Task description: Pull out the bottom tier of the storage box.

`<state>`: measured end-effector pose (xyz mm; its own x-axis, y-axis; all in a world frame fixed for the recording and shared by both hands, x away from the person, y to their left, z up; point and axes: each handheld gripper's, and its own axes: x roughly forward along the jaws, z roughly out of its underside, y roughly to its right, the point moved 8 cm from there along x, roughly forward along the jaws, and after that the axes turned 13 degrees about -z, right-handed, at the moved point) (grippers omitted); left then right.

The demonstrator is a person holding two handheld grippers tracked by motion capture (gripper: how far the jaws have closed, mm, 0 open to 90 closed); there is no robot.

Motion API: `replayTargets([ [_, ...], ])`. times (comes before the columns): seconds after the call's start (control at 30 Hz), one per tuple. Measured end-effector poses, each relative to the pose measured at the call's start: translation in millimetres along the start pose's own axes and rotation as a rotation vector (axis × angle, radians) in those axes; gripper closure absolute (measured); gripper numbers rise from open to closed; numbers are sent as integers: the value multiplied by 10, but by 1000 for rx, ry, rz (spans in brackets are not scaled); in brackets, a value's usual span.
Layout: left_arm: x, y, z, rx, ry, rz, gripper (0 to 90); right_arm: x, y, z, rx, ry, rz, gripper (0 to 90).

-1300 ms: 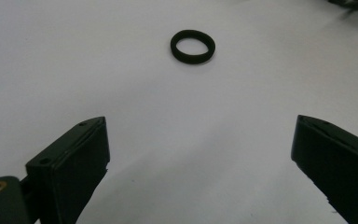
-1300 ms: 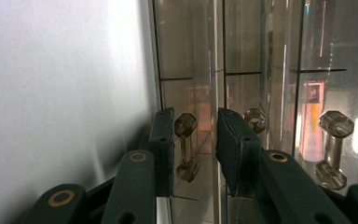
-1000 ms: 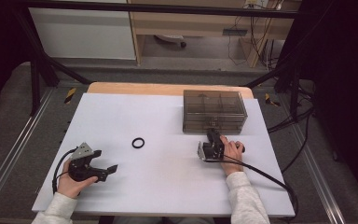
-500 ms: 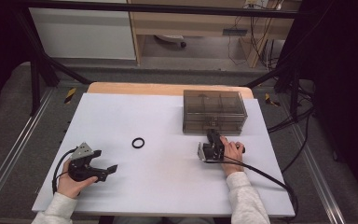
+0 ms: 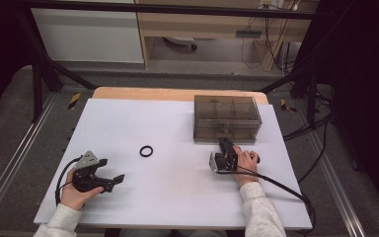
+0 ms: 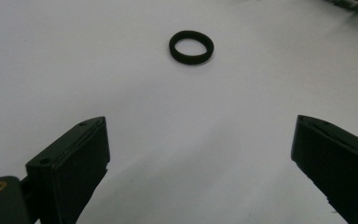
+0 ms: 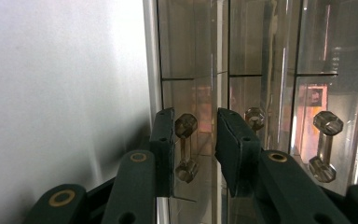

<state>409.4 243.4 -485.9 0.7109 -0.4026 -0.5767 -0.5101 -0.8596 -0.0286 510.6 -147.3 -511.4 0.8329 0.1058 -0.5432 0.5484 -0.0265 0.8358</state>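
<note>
On the table, high view: white table (image 5: pixel 177 197) carrying a smoked clear drawer box (image 5: pixel 227 118) at far right and a black ring (image 5: pixel 146 150) lying loose near the middle.
Left gripper, high view: left gripper (image 5: pixel 109 178) resting at the near left, aimed toward the ring, well apart from it.
Right gripper, high view: right gripper (image 5: pixel 223 147) pushed up against the front face of the drawer box.
Left gripper view: jaws spread wide with bare table between them; ring (image 6: pixel 191 47) ahead, untouched.
Right gripper view: jaws partly closed, standing either side of a clear drawer handle (image 7: pixel 185 147); a gap shows between handle and right pad, so no firm clamp is evident. Two more handles (image 7: pixel 325 145) sit further along the box front.
Step in hand (judgement): taking hold of a drawer handle, ahead of opening that drawer.
Next move calls for (judgement): closing the right gripper onto the handle, then a straight pull toward the person; the box may slide if not steadied. Ring likely goes in afterwards, by the left gripper.
</note>
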Motion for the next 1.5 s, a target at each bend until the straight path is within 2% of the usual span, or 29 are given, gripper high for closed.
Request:
replayTargets([
  [1.5,-3,10,-2,2,1,3,41,-151,-60,-20,-2,15,-13,688],
])
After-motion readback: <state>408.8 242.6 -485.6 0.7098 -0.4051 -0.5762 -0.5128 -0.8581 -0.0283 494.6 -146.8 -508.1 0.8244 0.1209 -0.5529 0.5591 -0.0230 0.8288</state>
